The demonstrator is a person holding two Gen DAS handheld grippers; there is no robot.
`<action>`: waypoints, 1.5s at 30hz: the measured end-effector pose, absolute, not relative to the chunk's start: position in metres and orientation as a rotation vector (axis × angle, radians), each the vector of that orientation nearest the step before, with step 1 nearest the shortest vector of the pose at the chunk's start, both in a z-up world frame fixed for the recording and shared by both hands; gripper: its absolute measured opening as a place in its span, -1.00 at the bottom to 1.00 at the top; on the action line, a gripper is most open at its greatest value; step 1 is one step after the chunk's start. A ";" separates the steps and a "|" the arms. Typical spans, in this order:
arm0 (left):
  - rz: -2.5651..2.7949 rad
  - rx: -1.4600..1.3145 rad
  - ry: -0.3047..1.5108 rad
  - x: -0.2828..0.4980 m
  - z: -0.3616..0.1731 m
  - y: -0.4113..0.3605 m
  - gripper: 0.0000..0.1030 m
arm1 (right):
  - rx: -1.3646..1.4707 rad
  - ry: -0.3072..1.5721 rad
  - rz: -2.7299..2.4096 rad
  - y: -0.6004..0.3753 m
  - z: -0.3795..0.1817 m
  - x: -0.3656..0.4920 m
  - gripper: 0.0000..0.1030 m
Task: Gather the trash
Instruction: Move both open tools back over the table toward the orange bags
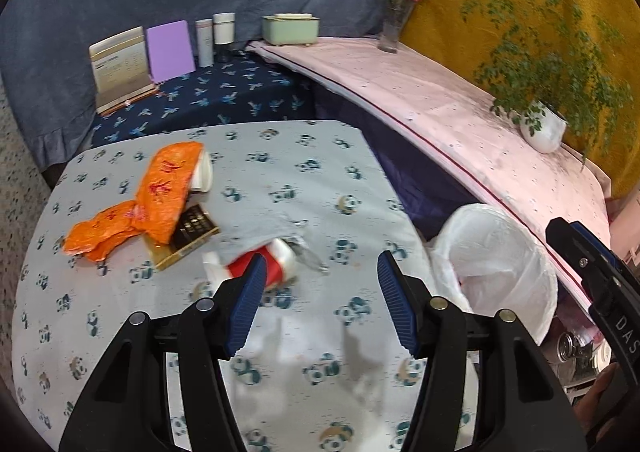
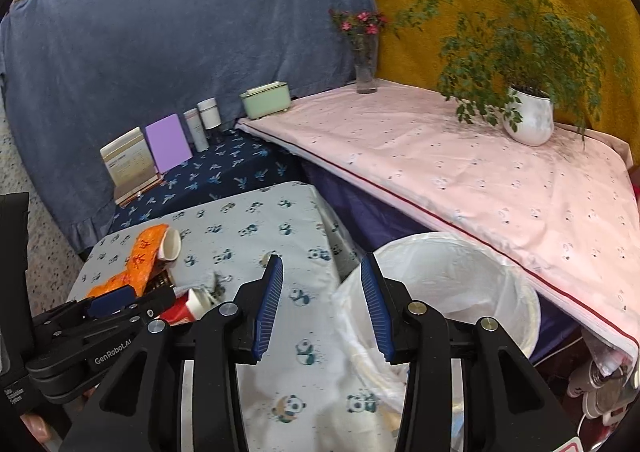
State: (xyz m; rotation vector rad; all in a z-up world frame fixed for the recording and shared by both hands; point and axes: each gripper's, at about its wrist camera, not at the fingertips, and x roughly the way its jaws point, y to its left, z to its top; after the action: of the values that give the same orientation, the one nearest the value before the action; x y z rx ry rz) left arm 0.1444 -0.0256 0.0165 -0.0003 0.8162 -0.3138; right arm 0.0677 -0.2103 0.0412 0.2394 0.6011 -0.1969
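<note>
The left gripper [image 1: 320, 300] is hanging released over the panda-print table [image 1: 312, 171], nothing between its pads. Just ahead of it and off toward its left finger, the red-and-white cup [image 1: 276, 258] is lying on its side on the cloth, partly hidden behind that finger's tip. Its long axis is running slantwise, from near-left to far-right, so the jaws are probably needing a roll to close across the body. Touching the cup's far end, a scrap of clear crumpled wrapper [image 1: 308, 252] is lying. Further out on the same side, the orange bag [image 1: 160, 191] is draping over a dark gold-edged box [image 1: 188, 232] and a white cup [image 1: 204, 171].

The right gripper [image 2: 322, 304] is also empty and parted, its jaws spreading a little, straddling the table's edge and the rim of the white-lined trash bin [image 2: 480, 292]. The bin is standing beside the table, on the left gripper's right.

The left gripper looks nearer the red-and-white cup. Bare cloth is lying between the cup and the bin-side edge, leaving open room for a carry.
</note>
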 end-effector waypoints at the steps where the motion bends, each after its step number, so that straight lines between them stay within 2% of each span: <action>1: -0.303 -0.004 0.816 0.145 0.016 -0.019 0.06 | 0.234 0.604 -0.188 -0.204 0.041 0.070 -0.22; 13: -0.132 -0.050 0.862 0.167 -0.005 0.074 0.09 | 0.187 0.640 -0.090 -0.135 0.038 0.101 -0.22; 21: -0.008 -0.063 0.871 0.185 -0.022 0.137 0.28 | 0.145 0.685 -0.014 -0.083 0.025 0.130 -0.22; 22: 0.009 -0.071 0.874 0.188 -0.024 0.146 0.31 | 0.141 0.689 -0.005 -0.078 0.023 0.134 -0.20; 24: 0.042 -0.081 0.873 0.192 -0.028 0.160 0.53 | 0.136 0.696 0.011 -0.066 0.019 0.142 -0.11; 30: 0.100 -0.118 0.885 0.208 -0.038 0.195 0.69 | 0.113 0.728 0.066 -0.030 0.003 0.171 -0.07; 32: 0.107 -0.139 0.895 0.214 -0.043 0.204 0.73 | 0.113 0.739 0.082 -0.020 -0.003 0.181 0.00; 39: 0.107 -0.220 0.947 0.247 -0.063 0.225 0.73 | 0.112 0.775 0.117 0.007 -0.025 0.220 0.15; 45: 0.092 -0.280 0.988 0.274 -0.081 0.231 0.73 | 0.146 0.819 0.138 0.017 -0.047 0.257 0.17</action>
State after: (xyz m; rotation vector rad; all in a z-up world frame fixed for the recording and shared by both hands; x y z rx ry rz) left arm 0.2741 0.2309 -0.0806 -0.2802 0.9884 0.0918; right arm 0.2571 0.0170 -0.0469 0.1457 0.8190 0.1384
